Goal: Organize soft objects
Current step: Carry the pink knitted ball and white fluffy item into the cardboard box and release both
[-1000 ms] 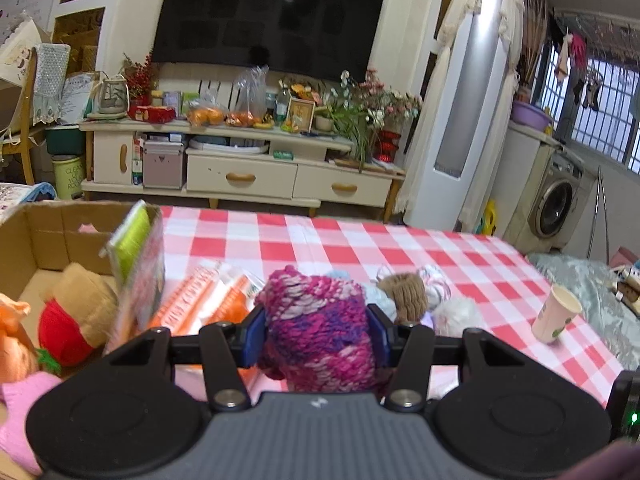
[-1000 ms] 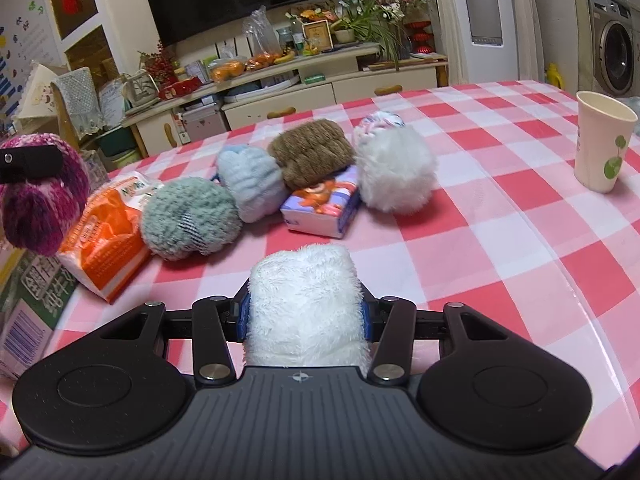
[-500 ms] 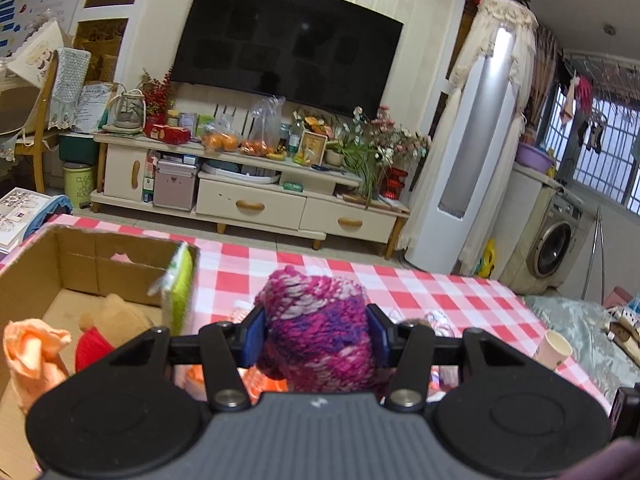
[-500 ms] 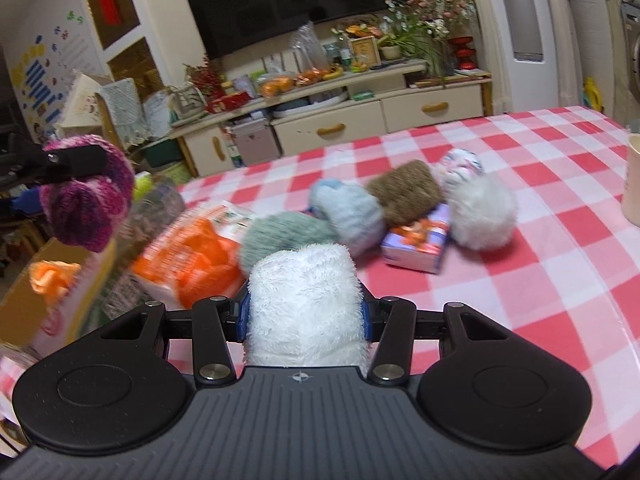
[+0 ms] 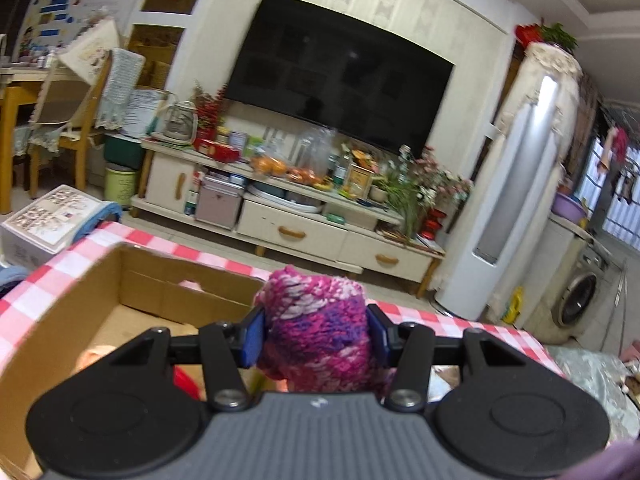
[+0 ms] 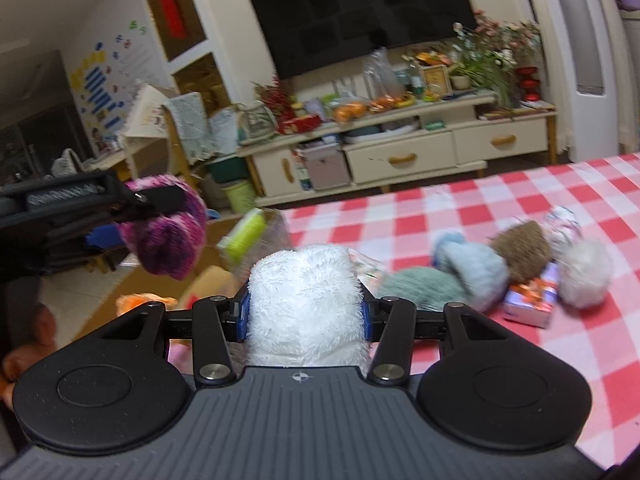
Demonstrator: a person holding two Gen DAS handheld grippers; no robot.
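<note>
My left gripper is shut on a pink and purple knitted ball, held in the air over the open cardboard box. The right wrist view shows that same knitted ball hanging at the left, above the box. My right gripper is shut on a fluffy white ball, raised above the checked table near the box. On the table at the right lie a grey-green ball, a light blue ball, a brown ball and a white pompom.
The box holds an orange soft toy and a red one. A small printed carton lies among the balls, and a green-topped package stands by the box. The red-and-white tablecloth runs back toward a TV cabinet.
Both grippers have risen and swung left toward the box, each still holding its ball. The table's balls have slid to the right of the right wrist view; the box now fills the lower left of the left wrist view.
</note>
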